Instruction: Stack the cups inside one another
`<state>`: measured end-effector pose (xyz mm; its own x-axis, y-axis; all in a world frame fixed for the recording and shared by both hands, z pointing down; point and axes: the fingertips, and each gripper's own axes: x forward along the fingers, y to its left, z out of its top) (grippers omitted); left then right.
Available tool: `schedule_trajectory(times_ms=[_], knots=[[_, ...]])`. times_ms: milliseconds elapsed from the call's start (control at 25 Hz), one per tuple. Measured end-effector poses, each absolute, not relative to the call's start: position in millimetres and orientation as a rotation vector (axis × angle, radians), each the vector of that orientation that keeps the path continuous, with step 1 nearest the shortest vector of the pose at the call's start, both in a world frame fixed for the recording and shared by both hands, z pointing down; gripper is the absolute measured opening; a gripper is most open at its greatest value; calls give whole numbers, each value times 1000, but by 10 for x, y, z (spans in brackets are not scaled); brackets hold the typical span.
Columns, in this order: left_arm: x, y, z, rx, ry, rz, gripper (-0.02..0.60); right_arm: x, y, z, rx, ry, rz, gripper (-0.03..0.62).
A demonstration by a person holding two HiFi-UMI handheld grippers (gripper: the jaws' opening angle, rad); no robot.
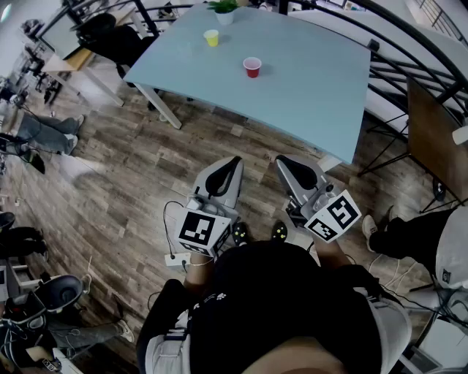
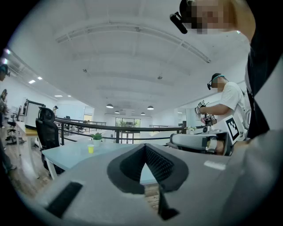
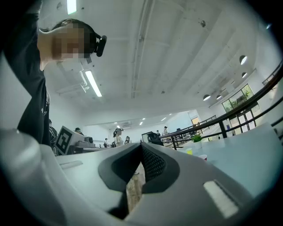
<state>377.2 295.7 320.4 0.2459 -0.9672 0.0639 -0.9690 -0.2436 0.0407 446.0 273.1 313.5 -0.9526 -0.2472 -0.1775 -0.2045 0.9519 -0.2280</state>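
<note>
A red cup (image 1: 252, 67) and a yellow cup (image 1: 211, 38) stand apart and upright on the pale blue table (image 1: 314, 80). My left gripper (image 1: 233, 161) and right gripper (image 1: 282, 160) are held side by side close to my body, over the wooden floor and well short of the table's near edge. Both are shut with nothing between the jaws. In the left gripper view the shut jaws (image 2: 145, 148) point level at the table, where the yellow cup (image 2: 90, 148) shows far off. Past the right gripper (image 3: 141, 145) the yellow cup (image 3: 189, 152) and the red cup (image 3: 202, 156) look small.
A small potted plant (image 1: 224, 10) stands at the table's far edge. A black office chair (image 1: 110, 35) is at the table's left. A black railing (image 1: 409, 69) and a brown panel (image 1: 436, 139) run along the right. Other people sit at the left and right.
</note>
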Motion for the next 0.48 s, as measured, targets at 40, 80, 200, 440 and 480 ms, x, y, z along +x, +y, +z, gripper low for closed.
schedule_trajectory(times_ms=[40, 80, 200, 440, 480], knots=[[3752, 2960, 3217, 2417, -1887, 42, -8, 4449, 2732, 3139, -341, 2900, -307, 3], [3733, 2963, 3228, 2412, -1888, 44, -8, 4438, 2733, 3143, -342, 2899, -309, 3], [3703, 2956, 3232, 2416, -1884, 45, -8, 4413, 2717, 3148, -349, 2891, -330, 3], [3661, 2982, 3230, 2425, -1873, 32, -8, 4395, 2725, 3139, -365, 2879, -346, 3], [3645, 2991, 3234, 2423, -1873, 31, -8, 4390, 2729, 3141, -370, 2876, -346, 3]])
